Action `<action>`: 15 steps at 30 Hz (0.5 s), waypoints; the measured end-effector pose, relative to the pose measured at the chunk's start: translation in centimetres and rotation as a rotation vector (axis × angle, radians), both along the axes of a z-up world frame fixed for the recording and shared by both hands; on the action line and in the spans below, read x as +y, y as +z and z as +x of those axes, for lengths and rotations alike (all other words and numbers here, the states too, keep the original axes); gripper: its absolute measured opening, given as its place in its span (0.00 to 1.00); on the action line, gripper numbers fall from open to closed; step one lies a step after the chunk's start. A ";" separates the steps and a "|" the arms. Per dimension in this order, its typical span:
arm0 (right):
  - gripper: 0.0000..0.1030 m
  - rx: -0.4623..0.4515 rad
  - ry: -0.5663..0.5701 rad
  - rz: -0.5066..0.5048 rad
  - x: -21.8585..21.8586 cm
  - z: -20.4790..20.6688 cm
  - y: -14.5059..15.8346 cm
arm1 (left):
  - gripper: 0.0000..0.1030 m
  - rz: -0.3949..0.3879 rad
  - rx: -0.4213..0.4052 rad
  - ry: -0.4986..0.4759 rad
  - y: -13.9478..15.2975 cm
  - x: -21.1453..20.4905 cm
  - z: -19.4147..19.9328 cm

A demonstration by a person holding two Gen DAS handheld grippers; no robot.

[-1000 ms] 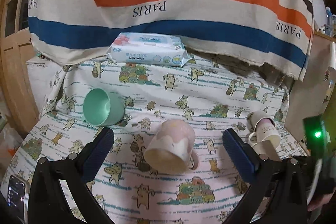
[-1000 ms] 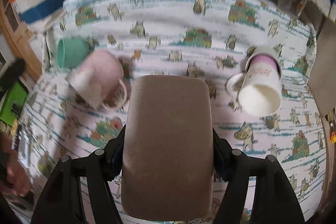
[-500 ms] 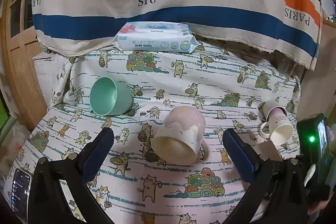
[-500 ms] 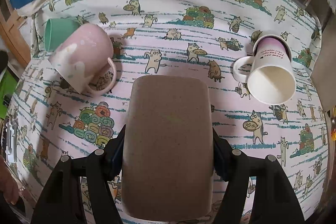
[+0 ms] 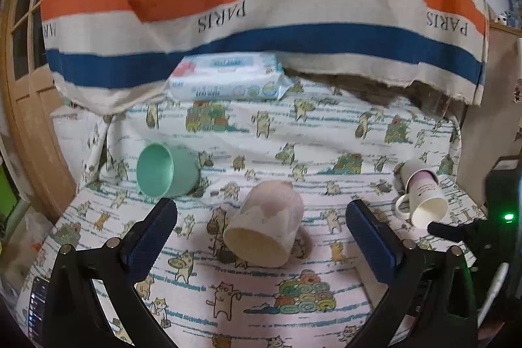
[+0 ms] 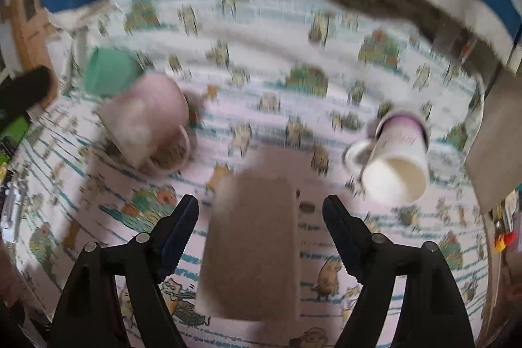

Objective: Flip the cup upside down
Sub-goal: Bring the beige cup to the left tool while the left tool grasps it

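A pink mug point(image 5: 267, 224) lies on its side on the cat-print cloth point(image 5: 326, 152), mouth toward me, between the fingers of my open left gripper point(image 5: 261, 217) and a little beyond them. It also shows in the right wrist view point(image 6: 146, 126). A green cup point(image 5: 163, 172) lies on its side at the left. A white and purple mug point(image 5: 422, 198) lies on its side at the right, also in the right wrist view point(image 6: 396, 165). My right gripper point(image 6: 261, 217) is open; a brown block point(image 6: 254, 243) lies between its fingers, apart from them.
A pack of baby wipes point(image 5: 228, 80) lies at the back under a striped hanging cloth point(image 5: 261, 5). A wooden frame point(image 5: 26, 119) stands at the left. A phone point(image 5: 37, 302) lies at the front left corner.
My right gripper has opened and let go of the brown block, which now rests on the cloth; that view is blurred by motion. My left gripper stays open and has shifted slightly.
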State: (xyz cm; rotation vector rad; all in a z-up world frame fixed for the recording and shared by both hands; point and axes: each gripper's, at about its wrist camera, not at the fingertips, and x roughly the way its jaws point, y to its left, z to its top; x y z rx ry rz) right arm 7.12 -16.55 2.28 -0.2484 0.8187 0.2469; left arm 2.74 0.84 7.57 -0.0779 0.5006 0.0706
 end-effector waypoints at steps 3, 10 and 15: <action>0.83 -0.122 0.009 0.012 -1.3 -1.5 1.8 | 1.00 0.007 -0.025 -0.001 0.7 -0.6 -0.6; 0.86 -0.360 -0.036 0.140 -7.0 -4.4 2.7 | 1.00 0.037 -0.157 -0.029 1.2 -2.2 -3.0; 1.00 -0.455 -0.035 0.212 -10.0 -5.4 1.7 | 1.00 0.092 -0.172 -0.066 0.9 -4.0 -3.2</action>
